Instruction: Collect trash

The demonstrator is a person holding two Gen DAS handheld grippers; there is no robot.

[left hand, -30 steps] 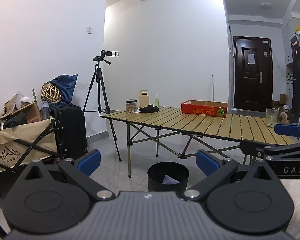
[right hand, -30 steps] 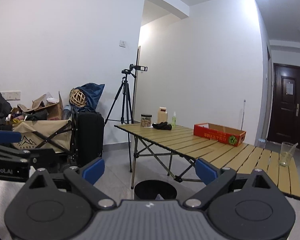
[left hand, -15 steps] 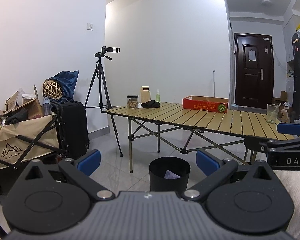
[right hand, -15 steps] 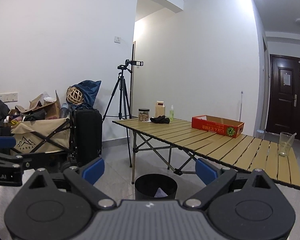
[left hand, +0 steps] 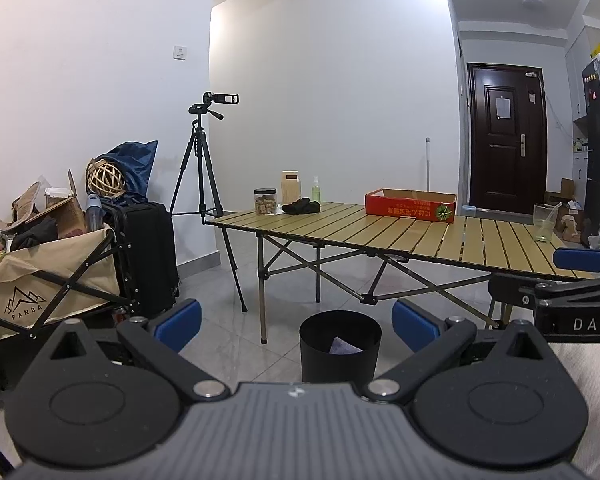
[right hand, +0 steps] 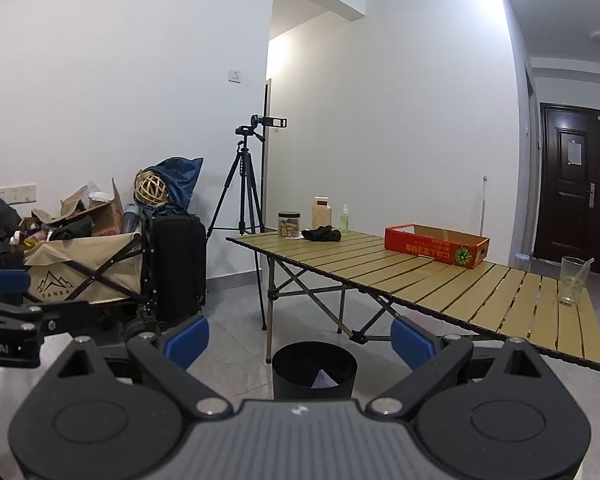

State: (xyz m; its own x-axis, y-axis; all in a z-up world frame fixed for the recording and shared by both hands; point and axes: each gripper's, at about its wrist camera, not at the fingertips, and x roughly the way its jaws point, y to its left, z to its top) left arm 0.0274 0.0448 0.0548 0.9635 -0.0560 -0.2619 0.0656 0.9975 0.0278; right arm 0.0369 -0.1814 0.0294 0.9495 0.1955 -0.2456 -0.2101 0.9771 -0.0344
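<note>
Both cameras are now sitting farther back from the table [left hand: 384, 236] than a second ago, so more floor is showing in front of it and the black bin [left hand: 340, 344] is appearing whole rather than cut off at the bottom edge. Beyond the near corner of the table stands a wagon [left hand: 52, 272] piled with clutter; on the table's top are lying a red box [left hand: 410, 205], a glass cup [left hand: 544, 222] at the right end, and a jar [left hand: 265, 201] at the far end. The bin is standing on the floor just in front of the table, with a pale scrap of paper [left hand: 342, 346] inside it. The left gripper [left hand: 296, 322] and right gripper [right hand: 298, 338] are both hanging wide open, holding nothing. This is looking like a search step: no loose trash is showing, so the next move is calling for finding some.
</note>
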